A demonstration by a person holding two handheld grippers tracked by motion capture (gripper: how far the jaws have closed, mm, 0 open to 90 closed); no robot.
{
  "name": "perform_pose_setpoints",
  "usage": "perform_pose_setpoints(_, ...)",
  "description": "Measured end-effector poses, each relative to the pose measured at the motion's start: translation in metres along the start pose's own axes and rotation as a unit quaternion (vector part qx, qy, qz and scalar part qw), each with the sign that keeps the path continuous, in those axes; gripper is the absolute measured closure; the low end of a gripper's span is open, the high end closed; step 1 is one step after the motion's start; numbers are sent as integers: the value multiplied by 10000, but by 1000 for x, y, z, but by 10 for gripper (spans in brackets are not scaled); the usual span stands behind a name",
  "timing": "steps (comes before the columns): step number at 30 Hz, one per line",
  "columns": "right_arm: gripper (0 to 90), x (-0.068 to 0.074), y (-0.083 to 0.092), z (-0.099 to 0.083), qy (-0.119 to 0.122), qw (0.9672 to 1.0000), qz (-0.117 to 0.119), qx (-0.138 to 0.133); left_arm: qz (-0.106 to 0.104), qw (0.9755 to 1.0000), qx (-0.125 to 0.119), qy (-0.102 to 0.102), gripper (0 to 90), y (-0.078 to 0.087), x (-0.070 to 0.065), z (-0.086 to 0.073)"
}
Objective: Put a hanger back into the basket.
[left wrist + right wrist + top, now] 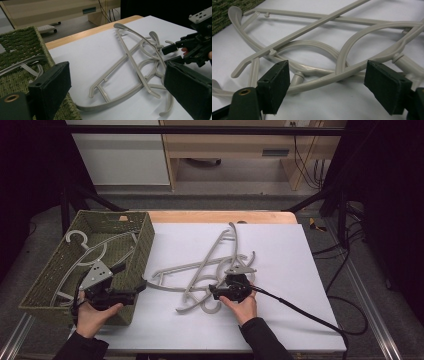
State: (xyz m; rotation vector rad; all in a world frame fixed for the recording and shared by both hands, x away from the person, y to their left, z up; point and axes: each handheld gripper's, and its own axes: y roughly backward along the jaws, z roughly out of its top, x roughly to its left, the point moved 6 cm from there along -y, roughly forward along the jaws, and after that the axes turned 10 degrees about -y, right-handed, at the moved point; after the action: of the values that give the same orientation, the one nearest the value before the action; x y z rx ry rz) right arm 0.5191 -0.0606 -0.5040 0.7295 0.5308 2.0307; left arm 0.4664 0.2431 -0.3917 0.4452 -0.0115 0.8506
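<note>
The white table sheet is filling the middle of the high view, with a wooden table edge running along its far side.

At the left of the high view a green woven basket is sitting with its right wall against the sheet's left edge. One grey plastic hanger in the basket is lying inside, hook toward the upper left.

In the centre of the high view a tangled pile of grey plastic hangers is lying flat on the sheet, arms crossing one another. The count is probably three or four, though the overlap is making that hard to settle. In the left gripper view the same pile is sitting centre frame.

The left hand is holding the left gripper at lower left, over the basket's near right corner. Its jaws are standing spread, with nothing between them in the left gripper view.

The right hand is holding the right gripper at the near edge of the pile, pointing left in the frame. In the right gripper view its jaws are standing apart on either side of a curved hanger arm, which is crossing the gap low between them. The pads are not pressing on it.

A black cable is trailing from the right gripper toward the lower right.
</note>
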Motion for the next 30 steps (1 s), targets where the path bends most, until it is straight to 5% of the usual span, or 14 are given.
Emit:
perform_pose_setpoints(13, 248, -5, -10, -7, -134, 9996, -163, 197, -19, 10000, 11, -24, 71, 0, -1, 0)
perform_pose_setpoints(20, 309, -12, 4, -8, 148, 9983, -404, 391, -29, 10000, -17, -34, 72, 2, -2, 2)
perform_pose_setpoints(30, 420, -34, 27, -15, -196, 9977, -333, 550, -42, 10000, -13, -46, 73, 3, -3, 2)
